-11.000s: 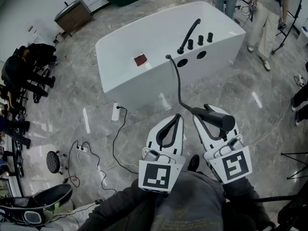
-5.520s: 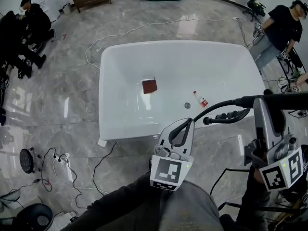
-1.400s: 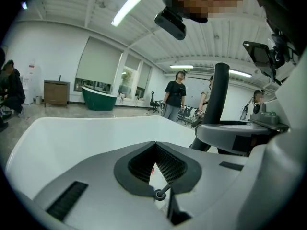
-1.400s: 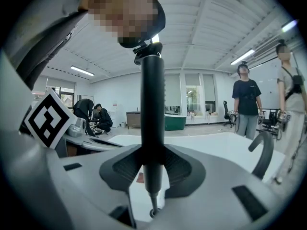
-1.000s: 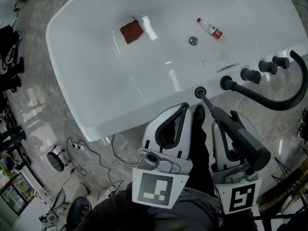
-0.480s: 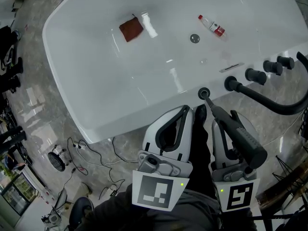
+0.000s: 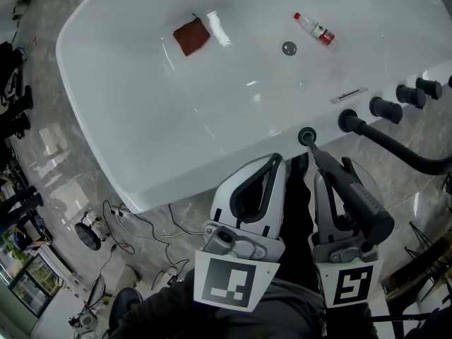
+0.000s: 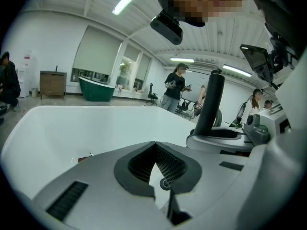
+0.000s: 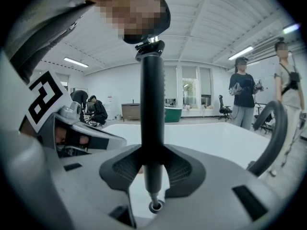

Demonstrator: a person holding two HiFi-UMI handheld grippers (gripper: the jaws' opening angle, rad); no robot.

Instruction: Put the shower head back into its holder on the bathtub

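The black shower head (image 7: 353,193) is clamped between the jaws of my right gripper (image 7: 330,167), which is shut on its handle. Its narrow lower end points at the round holder (image 7: 306,135) on the white bathtub's rim (image 7: 233,162). In the right gripper view the handle (image 9: 151,123) stands upright between the jaws, and its tip sits at the holder's ring (image 9: 154,206). My left gripper (image 7: 277,159) hangs just left of it over the rim, shut and holding nothing. The holder (image 8: 165,183) also shows through the gap under the left gripper's (image 8: 155,145) jaws.
A black curved spout (image 7: 406,152) and two black knobs (image 7: 385,109) stand on the rim right of the holder. In the tub lie a red cloth (image 7: 191,37), a white bottle (image 7: 217,28), a small red-labelled bottle (image 7: 316,28) and the drain (image 7: 289,48). Cables (image 7: 141,224) trail on the floor.
Over the earlier frames the shower head came with me round the tub to the rim. In the last second its tip has stayed at the holder, and the view has shifted slightly.
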